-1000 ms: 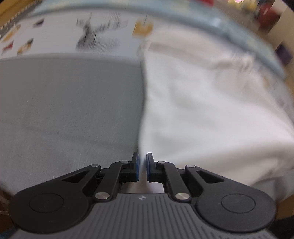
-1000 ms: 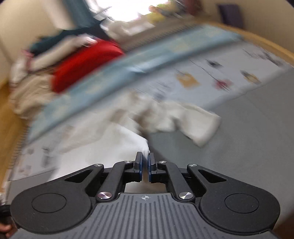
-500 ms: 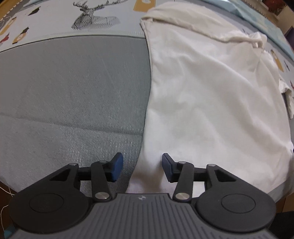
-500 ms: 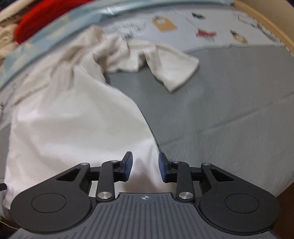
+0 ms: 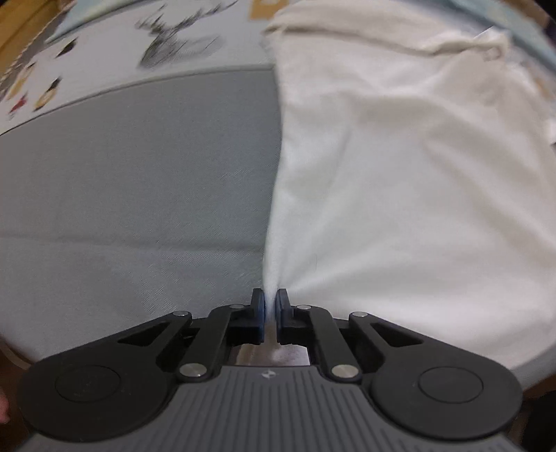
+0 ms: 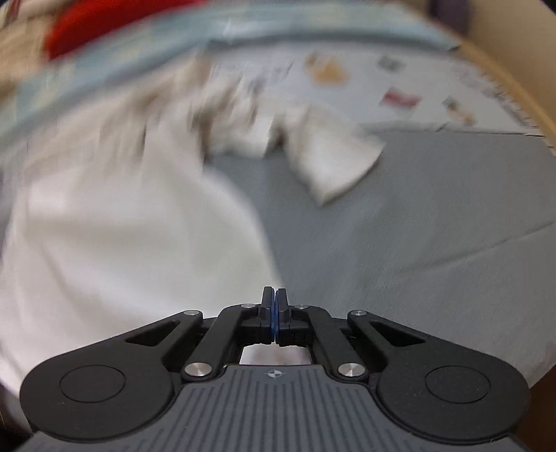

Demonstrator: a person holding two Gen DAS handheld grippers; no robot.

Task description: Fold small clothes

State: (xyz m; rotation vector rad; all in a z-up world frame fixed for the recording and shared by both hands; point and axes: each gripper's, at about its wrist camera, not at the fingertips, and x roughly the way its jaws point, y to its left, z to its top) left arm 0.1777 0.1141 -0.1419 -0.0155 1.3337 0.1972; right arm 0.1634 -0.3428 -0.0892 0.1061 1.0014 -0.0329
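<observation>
A white T-shirt (image 5: 399, 167) lies spread on a grey mat (image 5: 139, 180). My left gripper (image 5: 270, 299) is shut on the shirt's near left hem corner, and the cloth pulls into a ridge from the pads. In the right wrist view the same shirt (image 6: 114, 236) lies to the left, with one sleeve (image 6: 333, 163) spread on the grey mat (image 6: 434, 226). My right gripper (image 6: 274, 295) is shut at the shirt's near right hem corner; the view is blurred and no cloth shows between the pads.
A pale printed play mat (image 5: 104, 55) lies beyond the grey mat. A pile of clothes with a red item (image 6: 114, 24) sits at the far left in the right wrist view. A wooden edge (image 6: 514, 90) curves along the right.
Half a second ago both grippers were open over the hem corners. Now both have shut, the left one on the cloth. The right view is blurred by motion.
</observation>
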